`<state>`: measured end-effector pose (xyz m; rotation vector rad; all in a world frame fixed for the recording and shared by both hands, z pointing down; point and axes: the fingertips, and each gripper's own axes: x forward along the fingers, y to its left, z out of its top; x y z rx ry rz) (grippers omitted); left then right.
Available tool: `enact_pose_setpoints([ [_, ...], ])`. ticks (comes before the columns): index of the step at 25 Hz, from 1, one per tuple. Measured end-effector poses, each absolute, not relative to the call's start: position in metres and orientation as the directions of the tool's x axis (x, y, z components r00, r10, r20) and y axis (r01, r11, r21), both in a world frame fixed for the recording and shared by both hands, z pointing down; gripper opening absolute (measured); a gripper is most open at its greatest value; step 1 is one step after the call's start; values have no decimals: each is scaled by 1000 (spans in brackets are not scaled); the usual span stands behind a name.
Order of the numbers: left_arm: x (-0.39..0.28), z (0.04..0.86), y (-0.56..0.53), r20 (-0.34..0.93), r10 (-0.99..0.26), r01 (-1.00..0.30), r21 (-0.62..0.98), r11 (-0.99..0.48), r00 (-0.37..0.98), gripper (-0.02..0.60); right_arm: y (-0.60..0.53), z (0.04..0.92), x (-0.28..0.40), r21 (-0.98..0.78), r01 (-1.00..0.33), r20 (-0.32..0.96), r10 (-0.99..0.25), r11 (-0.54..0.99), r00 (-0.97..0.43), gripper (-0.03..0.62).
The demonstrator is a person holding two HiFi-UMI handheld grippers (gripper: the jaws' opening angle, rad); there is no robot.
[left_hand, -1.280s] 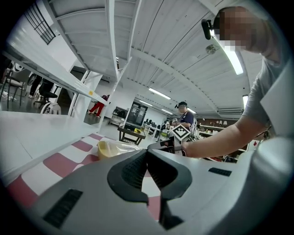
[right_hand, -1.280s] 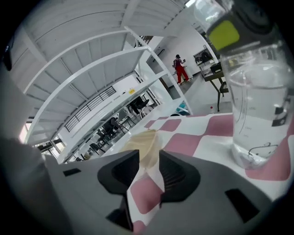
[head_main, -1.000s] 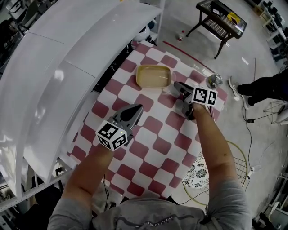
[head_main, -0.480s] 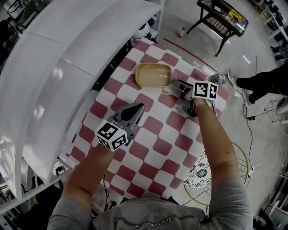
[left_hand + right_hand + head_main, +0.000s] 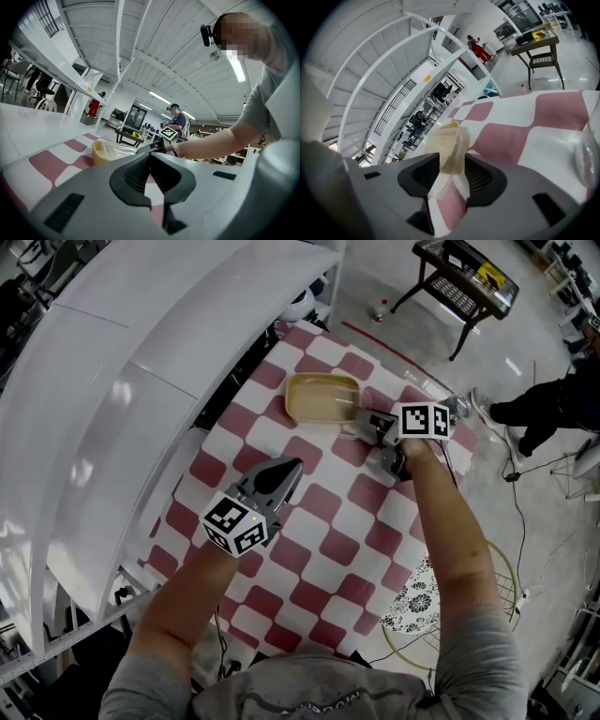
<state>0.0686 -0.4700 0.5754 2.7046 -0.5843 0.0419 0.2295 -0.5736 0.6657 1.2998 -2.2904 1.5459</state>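
Note:
A shallow yellow container point(image 5: 323, 397) with a clear plastic cover sits at the far side of the red-and-white checked table point(image 5: 328, 540). My right gripper point(image 5: 362, 425) is at its right edge. In the right gripper view, the jaws point(image 5: 452, 166) are closed on the container's rim point(image 5: 449, 140) and clear cover. My left gripper point(image 5: 291, 467) hovers over the table's middle, shut and empty, pointing at the container point(image 5: 108, 151); its tips point(image 5: 150, 157) meet. A clear glass point(image 5: 457, 406) stands just right of the right gripper and shows at the view's edge point(image 5: 587, 154).
A white shelf unit point(image 5: 141, 352) runs along the table's left side. A dark small table point(image 5: 464, 277) stands on the floor beyond. A person point(image 5: 553, 399) stands at the right, and another point(image 5: 177, 123) in the background. A yellow hoop point(image 5: 502, 587) lies beside the table.
My right gripper has shifted slightly toward the far edge and turned, so the glass slid to the right edge of its view. The left gripper stays put and shut.

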Motion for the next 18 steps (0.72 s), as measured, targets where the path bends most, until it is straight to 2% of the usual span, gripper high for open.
enact_pose_setpoints([
  [5,66,573,-472,104,-399,-410,344,-845,911,11,-574,660,228,-739,-662,476,-595,127,-647,134],
  [9,63,572,-474,105,-406,-416,347,-841,908,12,-575,652,230,-747,-650,452,-611,140,-650,57],
  [18,57,569,-474,113,-419,-431,336,-837,901,12,-565,633,225,-807,-565,349,-631,174,-693,41],
])
